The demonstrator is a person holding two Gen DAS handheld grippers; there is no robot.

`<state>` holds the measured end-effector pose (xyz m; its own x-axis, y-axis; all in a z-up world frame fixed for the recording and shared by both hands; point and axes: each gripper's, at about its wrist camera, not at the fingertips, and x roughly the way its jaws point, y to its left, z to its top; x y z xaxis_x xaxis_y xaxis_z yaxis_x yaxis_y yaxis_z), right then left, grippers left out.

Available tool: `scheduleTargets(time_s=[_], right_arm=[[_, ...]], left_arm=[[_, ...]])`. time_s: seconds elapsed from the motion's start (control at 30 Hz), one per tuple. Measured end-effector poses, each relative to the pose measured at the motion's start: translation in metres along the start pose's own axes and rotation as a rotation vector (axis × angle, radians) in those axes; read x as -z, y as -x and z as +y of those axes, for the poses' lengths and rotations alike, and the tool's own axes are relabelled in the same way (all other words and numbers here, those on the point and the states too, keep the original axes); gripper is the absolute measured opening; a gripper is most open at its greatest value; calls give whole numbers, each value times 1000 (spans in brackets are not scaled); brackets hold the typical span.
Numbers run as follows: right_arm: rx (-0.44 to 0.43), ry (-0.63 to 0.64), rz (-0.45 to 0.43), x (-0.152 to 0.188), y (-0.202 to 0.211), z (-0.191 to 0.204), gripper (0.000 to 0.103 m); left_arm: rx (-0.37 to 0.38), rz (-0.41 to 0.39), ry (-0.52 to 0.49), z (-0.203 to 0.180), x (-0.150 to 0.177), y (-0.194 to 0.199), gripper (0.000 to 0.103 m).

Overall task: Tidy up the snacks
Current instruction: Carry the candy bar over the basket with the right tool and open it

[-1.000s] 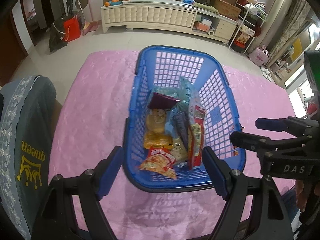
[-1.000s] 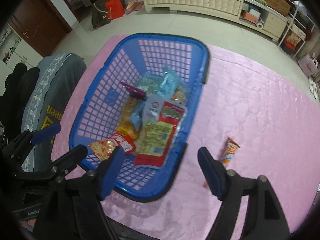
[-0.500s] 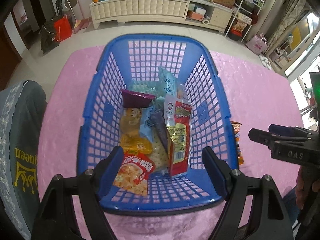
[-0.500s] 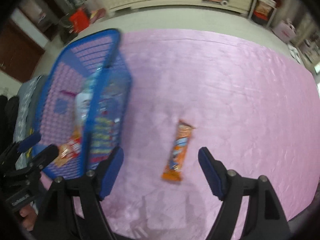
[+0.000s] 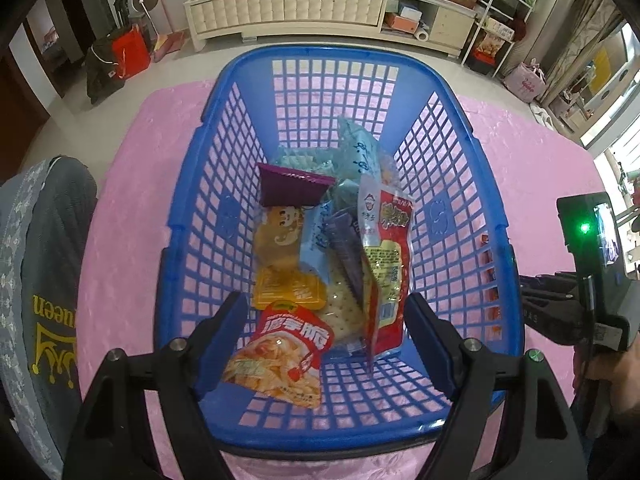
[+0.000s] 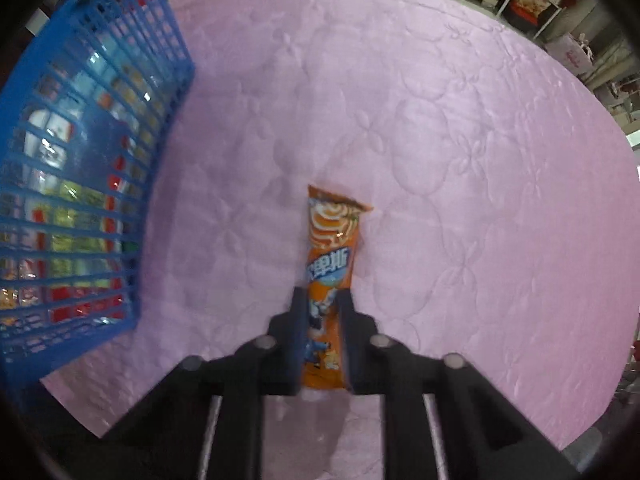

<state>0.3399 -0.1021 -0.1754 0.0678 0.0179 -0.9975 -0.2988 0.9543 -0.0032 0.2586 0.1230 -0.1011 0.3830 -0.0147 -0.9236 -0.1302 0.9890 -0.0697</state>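
A blue plastic basket (image 5: 440, 216) full of several snack packs stands on the pink tablecloth (image 5: 132, 184). My left gripper (image 5: 324, 332) hangs open over its near end, above a red-and-orange chip bag (image 5: 288, 352), with nothing between its fingers. To the right of the basket (image 6: 80, 160), an orange snack bar (image 6: 332, 232) lies on the cloth (image 6: 440, 120). My right gripper (image 6: 322, 296) points down at it. Its jaws are closing, and the pads sit against both sides of the bar's near half. The left wrist view shows that gripper's body (image 5: 560, 304) at the right edge.
A chair with a grey cover (image 5: 36, 280) printed "queen" stands at the table's left side. A person's hand (image 5: 600, 368) holds the right gripper. A white cabinet (image 5: 288, 4) and shelves stand across the floor beyond the table.
My right gripper swung off the basket, came down over the orange bar, and its jaws narrowed around it. My left gripper sank closer to the basket, still open.
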Motion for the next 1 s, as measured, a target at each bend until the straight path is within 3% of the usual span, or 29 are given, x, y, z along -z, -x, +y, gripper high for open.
scheduleTargets(time_s=[0.1, 0.37, 0.57, 0.8, 1.0], right_arm=[[-7, 1, -24, 1, 15, 3, 14], [-31, 60, -187, 7, 112, 28, 14], [-92, 151, -293, 11, 175, 78, 14], [-155, 255, -324, 9, 180, 129, 14], [-164, 337, -291, -2, 139, 170, 14]], left_arm=[[1, -8, 2, 5, 5, 9, 79], [33, -97, 17, 16, 8, 61, 79], [26, -154, 16, 25, 11, 94, 79], [2, -181, 27, 52, 17, 105, 79], [-30, -175, 58, 74, 32, 91, 79]])
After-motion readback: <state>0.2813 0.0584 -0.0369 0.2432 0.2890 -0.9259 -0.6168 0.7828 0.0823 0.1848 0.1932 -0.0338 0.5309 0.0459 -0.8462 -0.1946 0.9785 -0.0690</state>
